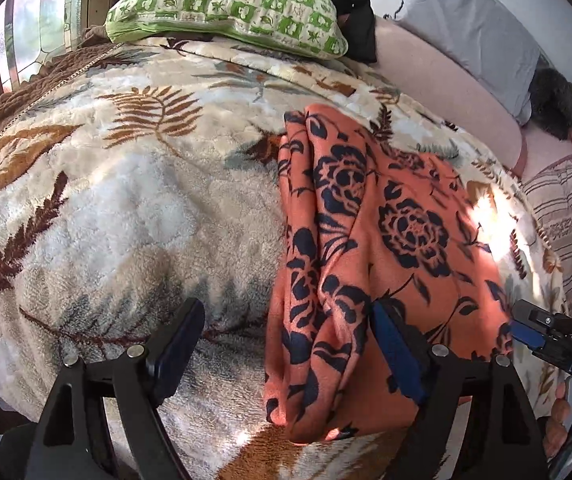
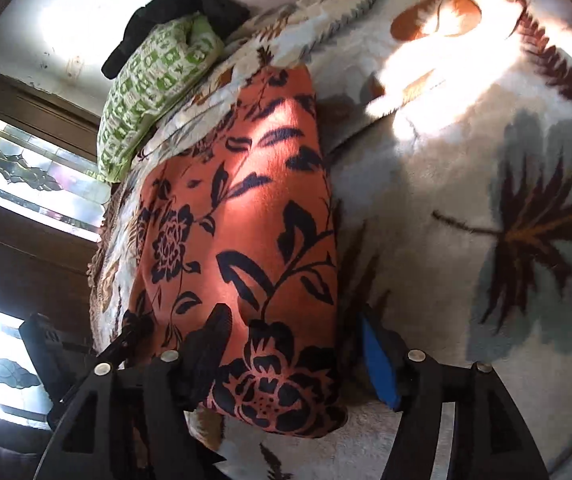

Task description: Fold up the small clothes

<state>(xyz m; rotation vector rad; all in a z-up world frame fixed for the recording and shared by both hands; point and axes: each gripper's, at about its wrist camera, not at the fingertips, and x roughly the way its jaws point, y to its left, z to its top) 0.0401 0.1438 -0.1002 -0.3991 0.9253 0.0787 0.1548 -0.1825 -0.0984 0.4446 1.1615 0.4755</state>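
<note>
Spread across the bed's leaf-patterned blanket [image 1: 126, 208], the orange floral garment [image 1: 385, 220] was laid lengthwise ahead; both the left gripper [image 1: 289, 344] and right gripper [image 2: 289, 356] were held open-jawed, empty, at its near end.

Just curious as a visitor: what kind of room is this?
Probably a bedroom at home: a plush leaf-patterned blanket covers a bed, a green checked pillow lies at its far end, and a patterned glass window is beside it.

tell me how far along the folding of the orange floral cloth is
Done: the orange floral cloth lies folded into a long strip on the leaf blanket. In hand: nothing; left gripper and right gripper stand open around it. Left: probably folding it shorter.
</note>
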